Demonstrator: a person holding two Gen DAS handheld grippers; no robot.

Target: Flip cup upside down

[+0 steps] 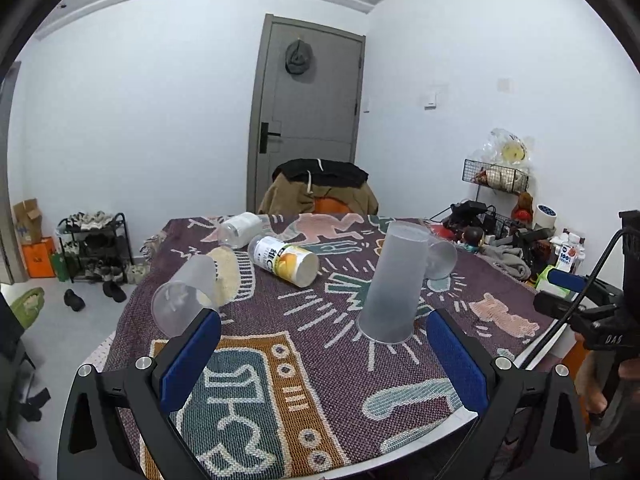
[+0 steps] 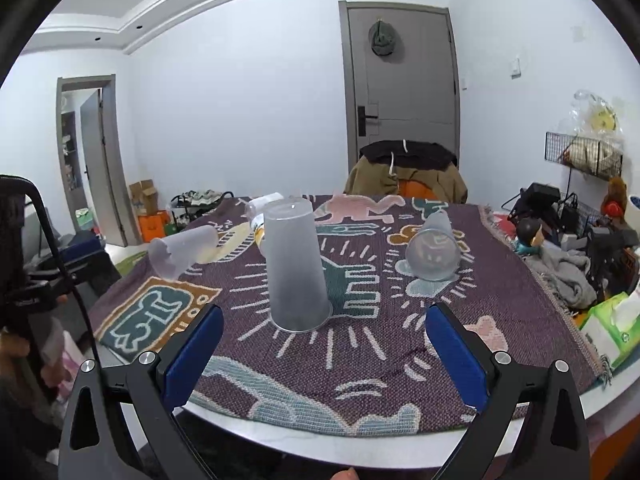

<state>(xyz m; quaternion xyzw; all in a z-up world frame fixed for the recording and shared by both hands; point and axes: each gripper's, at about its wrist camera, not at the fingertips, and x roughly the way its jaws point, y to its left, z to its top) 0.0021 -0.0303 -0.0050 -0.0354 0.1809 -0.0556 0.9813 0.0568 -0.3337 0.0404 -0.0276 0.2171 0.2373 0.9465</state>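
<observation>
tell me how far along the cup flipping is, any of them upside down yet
Done: the tall frosted cup stands mouth-down on the patterned cloth. In hand: nothing; the left gripper and right gripper are both open and empty, short of the cups. Left, if every cup is meant: the cup at the left edge and the small clear cup lie on their sides.

A white carton [image 1: 568, 258], far right of the left gripper [image 1: 324, 344], reads "100". The lying can's [image 1: 285, 261] print is illegible.
</observation>
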